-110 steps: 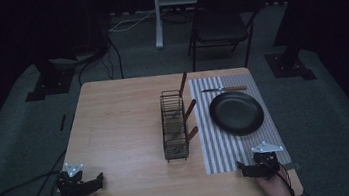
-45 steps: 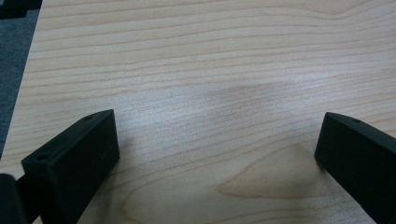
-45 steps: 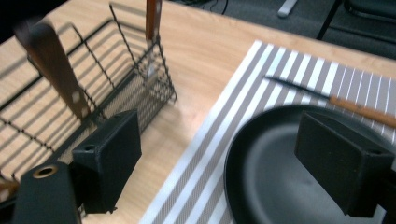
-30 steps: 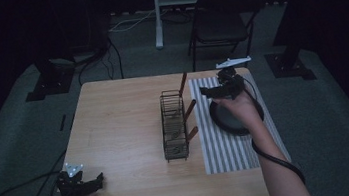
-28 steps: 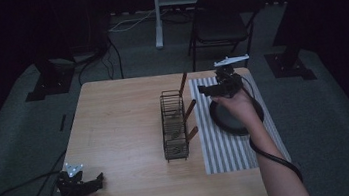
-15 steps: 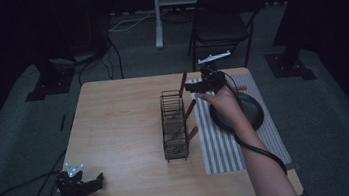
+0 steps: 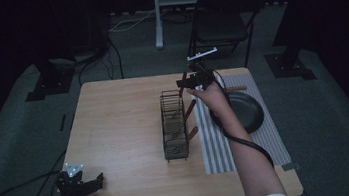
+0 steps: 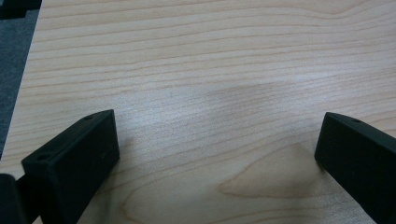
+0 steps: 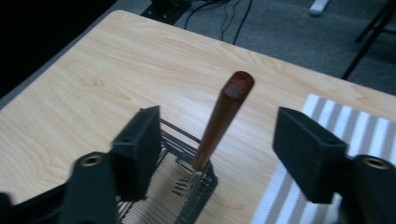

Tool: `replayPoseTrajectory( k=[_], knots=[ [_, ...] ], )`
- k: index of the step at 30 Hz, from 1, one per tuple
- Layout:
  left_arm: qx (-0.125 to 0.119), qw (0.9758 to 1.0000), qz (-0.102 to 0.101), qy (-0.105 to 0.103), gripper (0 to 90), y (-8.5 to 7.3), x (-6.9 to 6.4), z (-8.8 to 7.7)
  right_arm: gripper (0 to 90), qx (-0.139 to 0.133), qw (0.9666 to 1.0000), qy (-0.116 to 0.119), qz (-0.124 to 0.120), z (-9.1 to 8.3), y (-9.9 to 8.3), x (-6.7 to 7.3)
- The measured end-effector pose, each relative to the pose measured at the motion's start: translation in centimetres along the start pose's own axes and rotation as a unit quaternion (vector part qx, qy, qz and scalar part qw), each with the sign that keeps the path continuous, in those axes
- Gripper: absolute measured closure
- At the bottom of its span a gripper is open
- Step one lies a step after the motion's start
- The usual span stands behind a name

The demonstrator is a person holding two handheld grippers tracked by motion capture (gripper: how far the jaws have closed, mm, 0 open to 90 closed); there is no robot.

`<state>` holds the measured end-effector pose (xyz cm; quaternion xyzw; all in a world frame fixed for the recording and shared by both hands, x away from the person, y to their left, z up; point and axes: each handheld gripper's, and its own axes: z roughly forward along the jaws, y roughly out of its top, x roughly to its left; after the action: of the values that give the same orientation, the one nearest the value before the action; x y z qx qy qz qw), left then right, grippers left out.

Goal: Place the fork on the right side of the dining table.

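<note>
A black wire rack point(image 7: 173, 124) stands mid-table with brown wooden handles sticking out of it. In the right gripper view one such handle point(image 9: 225, 112) rises tilted from the rack's far corner point(image 9: 194, 196). My right gripper point(image 9: 219, 140) is open, one jaw on each side of that handle and not touching it. From above, the right gripper point(image 7: 193, 80) hovers over the rack's far end. My left gripper point(image 7: 78, 183) rests open at the table's near left, and the left gripper point(image 8: 219, 154) has bare wood between its jaws.
A grey striped mat point(image 7: 218, 143) lies right of the rack, with a round black pan point(image 7: 245, 112) on it. Two more wooden handles point(image 7: 191, 110) poke out of the rack's right side. A chair point(image 7: 221, 24) stands beyond the table's far edge.
My right gripper left the near right table edge, reached over the pan, then swung left to the rack's far end and now straddles the wooden handle. The left gripper stayed put.
</note>
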<state>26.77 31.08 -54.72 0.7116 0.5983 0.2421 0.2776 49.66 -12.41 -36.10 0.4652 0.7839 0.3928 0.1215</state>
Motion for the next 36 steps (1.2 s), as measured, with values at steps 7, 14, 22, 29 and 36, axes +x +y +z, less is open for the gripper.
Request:
replayPoseTrajectory(
  k=[7, 14, 22, 29, 36],
  knots=[
    [0.0, 1.0, 0.0, 0.0, 0.0, 0.0, 0.0, 0.0, 61.5, 0.013, 0.9999, 0.0, 0.008, 0.9, 0.0, 0.2],
    [0.0, 1.0, 0.0, 0.0, 0.0, 0.0, 0.0, 0.0, 77.8, 0.015, 0.9996, 0.021, 0.014, 0.4, -0.1, -0.1],
    [0.0, 1.0, 0.0, 0.0, 0.0, 0.0, 0.0, 0.0, 81.0, 0.019, 0.9995, 0.025, -0.01, 0.0, -0.3, 0.6],
    [0.0, 1.0, 0.0, 0.0, 0.0, 0.0, 0.0, 0.0, 81.1, 0.005, 0.9993, 0.03, -0.022, -0.9, -0.2, 1.2],
    [-0.001, 1.0, -0.001, 0.0, 0.0, 0.0, 0.0, 0.0, 81.1, -0.016, 0.999, 0.033, -0.027, -2.9, 0.3, 1.7]
  ],
)
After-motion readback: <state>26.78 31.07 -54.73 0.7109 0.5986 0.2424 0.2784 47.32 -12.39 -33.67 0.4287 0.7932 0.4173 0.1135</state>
